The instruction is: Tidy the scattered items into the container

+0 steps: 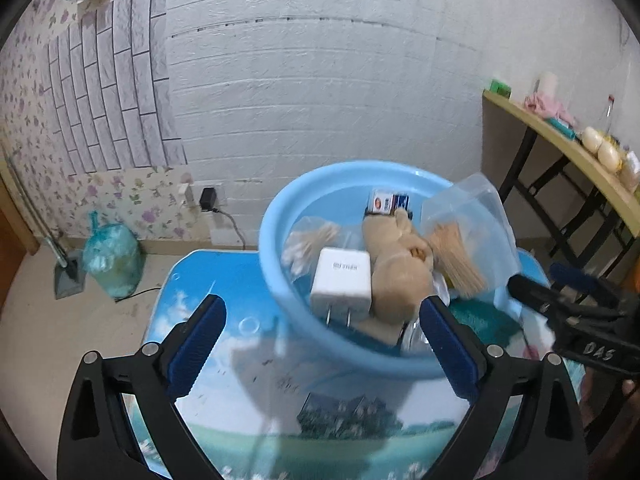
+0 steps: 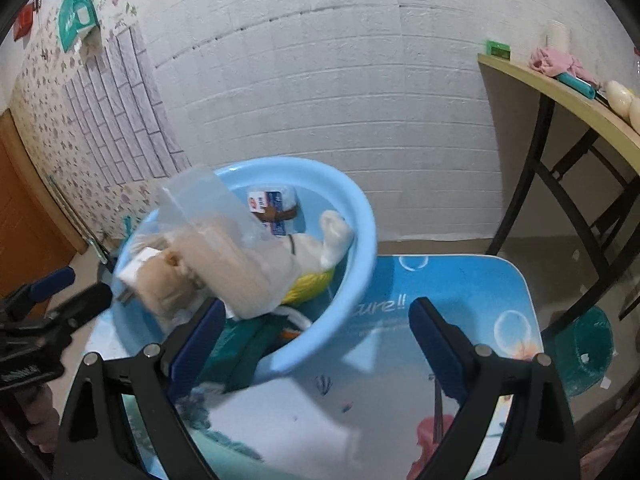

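From my two wrist cameras: a white brick-pattern wall, then a small table [image 2: 460, 280] printed with sky, bubbles and the letters "ure!!". On it the blue basin [image 1: 276, 240] holds a beige plush toy [image 1: 396, 280], a bag of wooden sticks [image 1: 460, 256] tilted on end, and a white charger [image 1: 340, 280], prongs toward me. My left gripper [image 1: 320, 344] and right gripper [image 2: 316, 344] both gape, empty.
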`<state>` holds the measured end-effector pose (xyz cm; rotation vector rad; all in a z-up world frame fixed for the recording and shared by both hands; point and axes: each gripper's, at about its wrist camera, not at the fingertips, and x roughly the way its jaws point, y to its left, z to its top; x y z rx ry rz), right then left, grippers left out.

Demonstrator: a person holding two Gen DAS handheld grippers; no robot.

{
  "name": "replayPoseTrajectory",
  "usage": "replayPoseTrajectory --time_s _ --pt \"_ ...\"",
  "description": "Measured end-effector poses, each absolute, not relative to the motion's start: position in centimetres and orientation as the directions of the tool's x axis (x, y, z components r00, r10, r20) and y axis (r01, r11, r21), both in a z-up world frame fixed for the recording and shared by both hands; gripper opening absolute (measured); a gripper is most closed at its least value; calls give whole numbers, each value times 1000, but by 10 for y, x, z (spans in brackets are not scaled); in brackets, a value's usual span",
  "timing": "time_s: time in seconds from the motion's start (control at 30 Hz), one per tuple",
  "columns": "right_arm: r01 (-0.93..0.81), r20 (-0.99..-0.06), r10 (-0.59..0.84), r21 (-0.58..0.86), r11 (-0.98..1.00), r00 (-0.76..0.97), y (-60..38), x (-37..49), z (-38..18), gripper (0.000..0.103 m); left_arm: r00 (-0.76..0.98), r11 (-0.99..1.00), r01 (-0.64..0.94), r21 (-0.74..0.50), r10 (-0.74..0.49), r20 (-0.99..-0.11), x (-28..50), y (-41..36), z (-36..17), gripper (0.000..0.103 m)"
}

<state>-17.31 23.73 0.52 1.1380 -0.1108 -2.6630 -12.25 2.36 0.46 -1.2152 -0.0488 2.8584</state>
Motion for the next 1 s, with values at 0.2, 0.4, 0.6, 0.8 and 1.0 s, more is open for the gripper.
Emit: replayPoseTrajectory --time_s 0.2,0.4,0.6,0.8,1.0 --pt "230 -671 -289 179 -957 -682 235 -146 29 95 -681 -999 -38 -11 34 -732 -101 28 19 98" --pt "272 -635 -310 160 -949 -708 225 -113 55 95 -711 -999 -45 -10 39 -702 -74 27 42 98" --pt "286 -607 -324 162 -944 -726 221 -89 69 95 -740 -1000 -18 14 4 -672 -51 24 56 98" --pt "296 -599 -326 152 -943 -731 216 -73 76 95 -747 -999 -3 32 -19 -664 -40 27 62 98" --pt "291 -594 -320 149 -945 -738 218 -69 80 95 -767 -999 -15 41 -15 -641 -31 26 73 98"
